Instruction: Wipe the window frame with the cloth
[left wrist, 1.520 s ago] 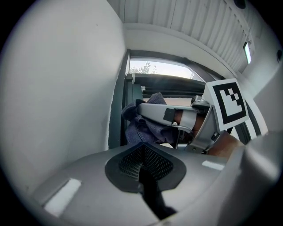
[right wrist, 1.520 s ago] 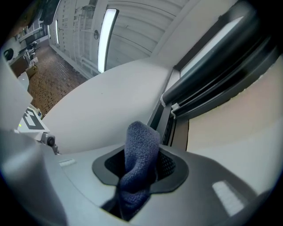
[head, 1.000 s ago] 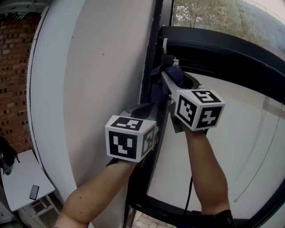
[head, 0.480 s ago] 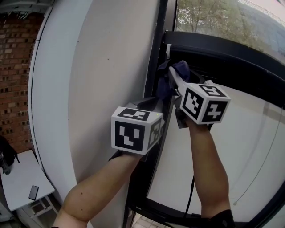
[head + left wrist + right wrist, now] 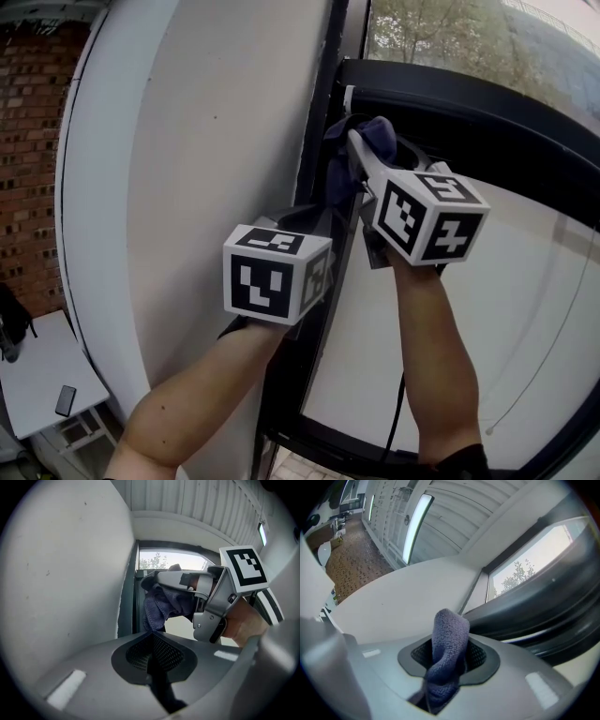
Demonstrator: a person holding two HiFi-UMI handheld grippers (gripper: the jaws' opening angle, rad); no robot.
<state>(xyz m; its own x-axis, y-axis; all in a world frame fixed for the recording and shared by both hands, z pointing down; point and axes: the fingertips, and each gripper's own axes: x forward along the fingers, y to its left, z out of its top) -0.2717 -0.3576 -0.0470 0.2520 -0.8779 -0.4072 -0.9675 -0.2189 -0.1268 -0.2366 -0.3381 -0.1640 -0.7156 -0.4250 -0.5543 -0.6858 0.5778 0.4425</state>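
Up against one black window frame [image 5: 469,103], beside one white wall [image 5: 216,141]: two claws and a single blue cloth [image 5: 377,137]. For the right claw [image 5: 361,142], jaws clamped on the cloth's upper bunch, with a thick fold standing up out of the pads in the right gripper view [image 5: 450,630] and held against the frame's upper left corner [image 5: 543,606]. For the left claw [image 5: 152,637], lower and just beside the frame's upright bar [image 5: 126,597], jaws drawn together, apparently pinching the hanging lower corner of the cloth [image 5: 164,606], which comes down to a point right at the tips. Seen from the left gripper view, the right claw [image 5: 159,578] lying across the top of that cloth. Two marker cubes in the head view, one per claw [image 5: 277,284] [image 5: 429,223], and two bare forearms below them. Far down at the lower left, one pale tabletop [image 5: 37,375] carrying one dark phone [image 5: 66,400].
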